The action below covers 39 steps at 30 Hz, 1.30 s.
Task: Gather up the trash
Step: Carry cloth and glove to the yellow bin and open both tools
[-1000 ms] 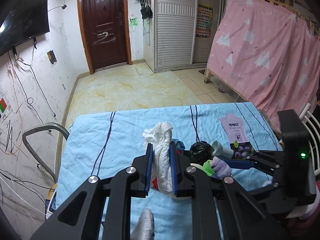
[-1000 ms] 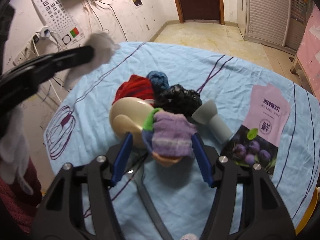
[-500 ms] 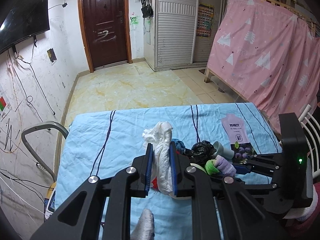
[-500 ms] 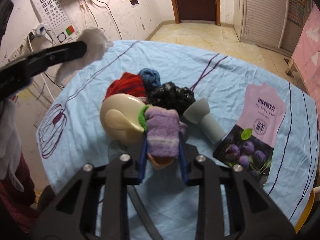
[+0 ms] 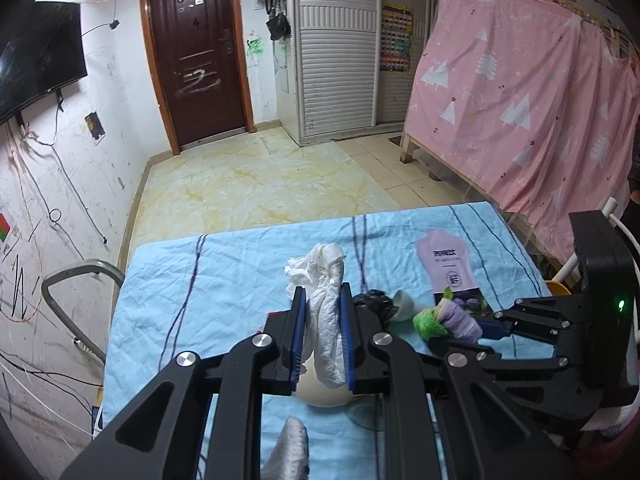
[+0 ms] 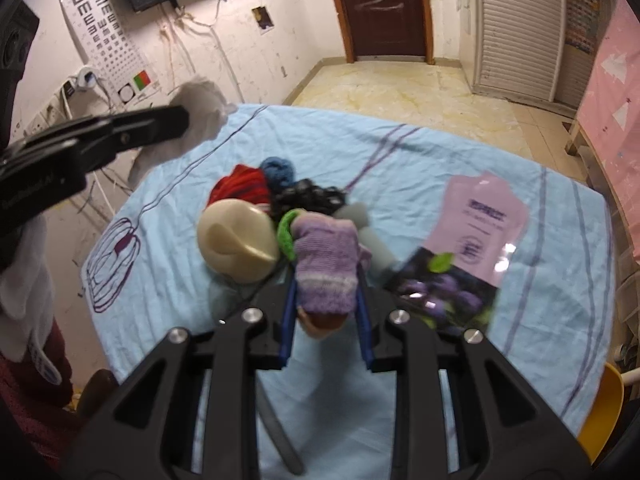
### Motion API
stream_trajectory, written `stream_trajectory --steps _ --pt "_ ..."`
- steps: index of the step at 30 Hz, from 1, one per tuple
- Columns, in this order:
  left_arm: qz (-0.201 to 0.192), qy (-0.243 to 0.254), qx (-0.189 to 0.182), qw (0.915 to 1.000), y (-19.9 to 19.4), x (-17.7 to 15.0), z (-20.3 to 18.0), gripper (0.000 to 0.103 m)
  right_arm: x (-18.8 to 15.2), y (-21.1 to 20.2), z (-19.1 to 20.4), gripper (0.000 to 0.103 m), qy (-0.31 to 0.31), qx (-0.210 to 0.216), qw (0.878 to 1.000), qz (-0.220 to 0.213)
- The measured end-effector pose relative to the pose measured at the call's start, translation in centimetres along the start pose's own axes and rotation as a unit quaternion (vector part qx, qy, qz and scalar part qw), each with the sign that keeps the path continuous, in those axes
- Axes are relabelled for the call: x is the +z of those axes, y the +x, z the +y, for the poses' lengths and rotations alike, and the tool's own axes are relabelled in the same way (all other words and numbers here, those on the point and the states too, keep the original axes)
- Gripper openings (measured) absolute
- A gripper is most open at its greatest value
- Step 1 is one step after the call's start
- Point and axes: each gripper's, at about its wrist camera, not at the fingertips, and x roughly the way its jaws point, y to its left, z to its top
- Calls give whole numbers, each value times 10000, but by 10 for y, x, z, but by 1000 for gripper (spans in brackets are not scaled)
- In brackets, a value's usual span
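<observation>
Purple knitted sock (image 6: 326, 264) sat clamped in the right gripper (image 6: 326, 320), just off the cream round lid (image 6: 236, 236); the left gripper (image 5: 323, 344) pinched crumpled white tissue (image 5: 324, 320). Both pickups looked made; next, a bin, none visible.

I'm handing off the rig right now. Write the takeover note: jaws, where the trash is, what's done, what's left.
Left gripper: jaws shut on crumpled white tissue, held above the blue cloth table.
Right gripper: jaws have just closed on the purple knitted sock.
Still on the table: red, blue and black bundles, cream lid, grey funnel-shaped cup, pink blueberry pouch.
No bin in view.
</observation>
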Motion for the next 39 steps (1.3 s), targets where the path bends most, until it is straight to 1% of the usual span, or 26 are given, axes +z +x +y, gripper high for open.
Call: stream_trajectory --steps 8,16,20,22,26,32,35,39 --pt "23 295 -142 9995 4 10 -44 7 -18 -34 -55 24 475 -214 9982 -283" --pt "82 695 -358 9969 9 19 -104 7 -44 -61 -111 24 1002 -400 9928 -523" --pt "120 859 -463 9952 14 23 -132 7 -59 -71 -135 24 1208 -494 9898 -568" --pt "174 937 -546 9940 19 24 -148 7 -67 -76 -147 24 1299 -584 9881 -589" --pt "253 1148 -608 9912 28 24 -177 7 -80 -85 -171 24 1545 -630 9836 -689" --pt "385 1379 -690 9873 41 25 -217 7 -97 -92 -195 24 1792 -723 9779 -794" --pt "465 1508 -750 9846 48 26 -240 7 -107 -95 -209 24 1915 -780 9750 -816" --pt "622 1707 -918 9791 59 23 -278 7 -122 -92 -227 24 2083 -898 9709 -773"
